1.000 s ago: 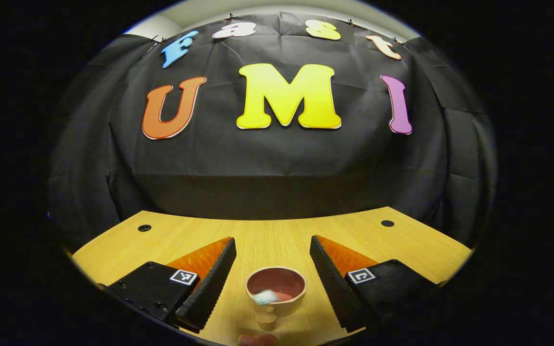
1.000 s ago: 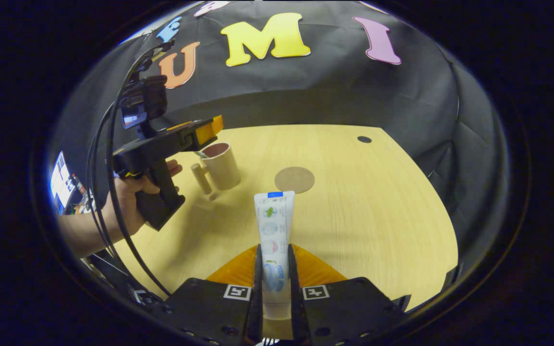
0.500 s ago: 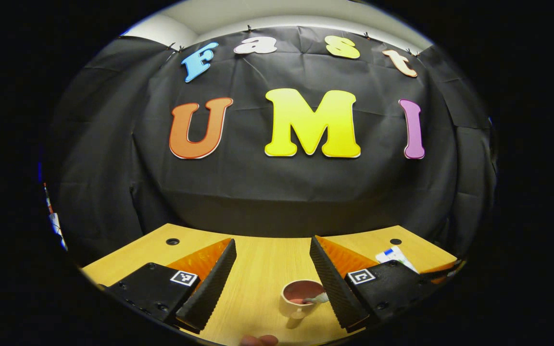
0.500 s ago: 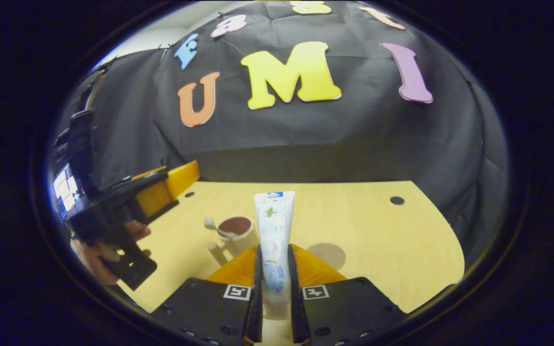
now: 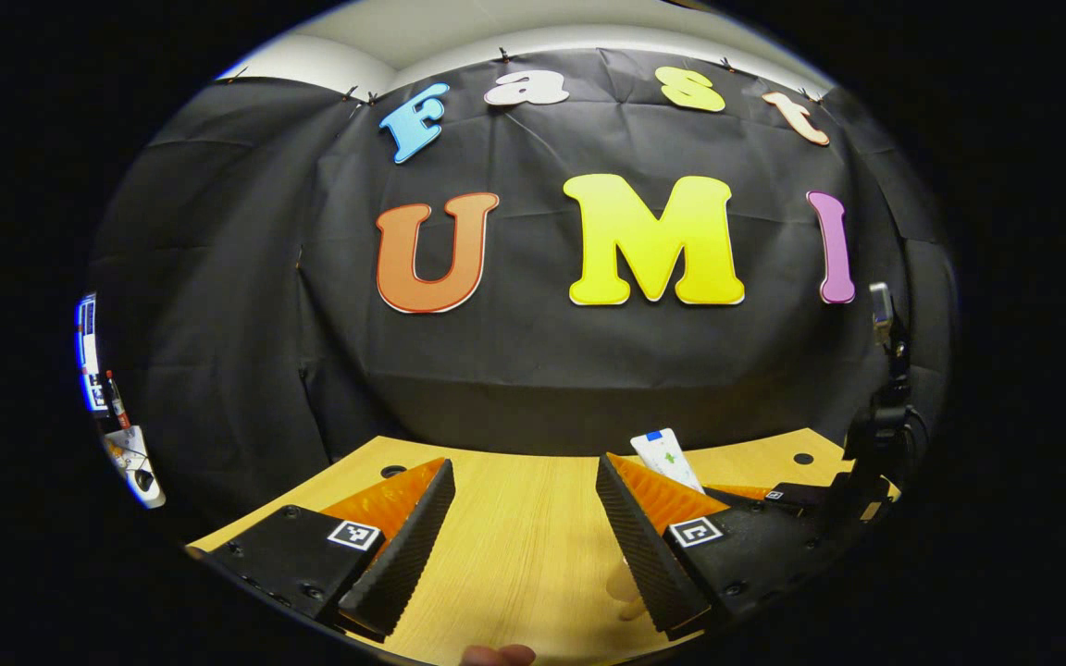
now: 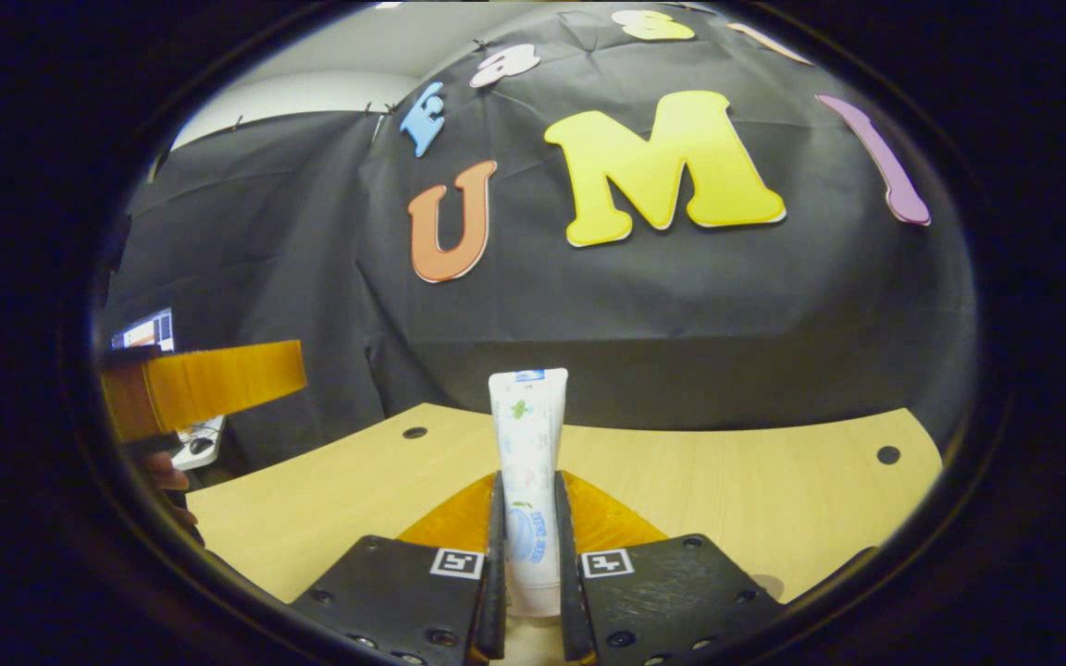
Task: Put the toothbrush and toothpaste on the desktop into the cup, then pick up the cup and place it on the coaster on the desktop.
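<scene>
In the right gripper view, the right gripper (image 6: 527, 592) at the bottom centre has its two fingers clamped tight on the toothpaste tube (image 6: 527, 462), which stands upright between them with its flat crimped end reaching up toward the middle of the frame. Beyond it the wooden desktop (image 6: 727, 481) spreads across the lower part of the frame, with a dark round hole toward its far right. At the left edge the tip of the left gripper (image 6: 204, 387) juts in, a hand (image 6: 161, 472) just below it. In the left gripper view, that gripper (image 5: 524, 536) sits at the bottom with its jaws spread wide and nothing between them (only bare desktop (image 5: 524, 555)). Past its right finger, lower right of the frame, the toothpaste tube (image 5: 670, 460) pokes up at a slant, the right gripper (image 5: 806, 499) holding it there.
</scene>
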{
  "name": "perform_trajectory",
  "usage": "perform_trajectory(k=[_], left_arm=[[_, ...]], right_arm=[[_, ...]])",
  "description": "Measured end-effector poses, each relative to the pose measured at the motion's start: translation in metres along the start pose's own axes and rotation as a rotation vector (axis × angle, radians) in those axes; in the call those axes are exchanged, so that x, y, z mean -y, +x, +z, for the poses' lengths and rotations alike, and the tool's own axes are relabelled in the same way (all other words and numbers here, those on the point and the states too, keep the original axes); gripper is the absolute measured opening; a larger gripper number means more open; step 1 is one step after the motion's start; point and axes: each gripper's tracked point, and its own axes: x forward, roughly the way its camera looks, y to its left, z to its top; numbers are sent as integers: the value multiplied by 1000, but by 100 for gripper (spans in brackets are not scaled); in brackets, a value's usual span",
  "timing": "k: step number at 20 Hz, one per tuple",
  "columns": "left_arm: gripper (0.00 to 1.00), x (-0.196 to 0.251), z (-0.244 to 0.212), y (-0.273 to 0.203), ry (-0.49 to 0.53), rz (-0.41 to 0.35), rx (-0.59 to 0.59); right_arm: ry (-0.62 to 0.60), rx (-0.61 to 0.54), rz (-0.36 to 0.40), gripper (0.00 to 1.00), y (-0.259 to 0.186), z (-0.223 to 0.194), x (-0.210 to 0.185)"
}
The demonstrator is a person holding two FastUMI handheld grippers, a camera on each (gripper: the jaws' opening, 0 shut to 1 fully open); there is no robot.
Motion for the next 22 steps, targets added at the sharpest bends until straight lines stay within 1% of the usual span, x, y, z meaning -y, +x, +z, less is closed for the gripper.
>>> perform_trajectory(k=[1,4,6,7,9,10,13,14,15,16,17,19,20,21,22], left_arm=[[97,-2,-2,2,4,8,-9],[97,-7,-9,2,-13,31,-36],[97,-8,-11,3,-17,44,-45],[97,-6,-12,4,-19,48,-53],[97,-5,-13,5,-21,48,-63],[97,-5,-16,5,-21,51,-67],[97,-5,-19,5,-21,53,-76],[97,-2,-19,7,-21,50,-75],[100,1,-18,7,-23,48,-75],[97,3,-19,6,-26,45,-75],[97,5,-19,8,-30,39,-76],[97,10,-18,6,-36,30,-74],[98,11,-17,6,-37,28,-74],[98,13,-19,5,-41,27,-75],[98,12,-20,4,-45,28,-77]], right_arm=[[20,20,26,23,7,2,-3],[16,46,46,23,18,5,-2],[14,51,68,25,18,6,-7],[10,60,81,28,19,6,-10],[3,68,82,29,19,8,-8],[8,61,76,31,21,4,-5],[33,48,66,31,15,3,2],[23,66,54,34,11,9,7],[18,72,49,39,4,12,9],[19,69,50,43,1,11,10],[23,62,52,48,-3,9,10],[32,55,48,48,-9,5,12],[35,48,45,43,-11,2,12],[36,36,45,48,-11,0,12],[37,26,45,43,-14,-2,11]])
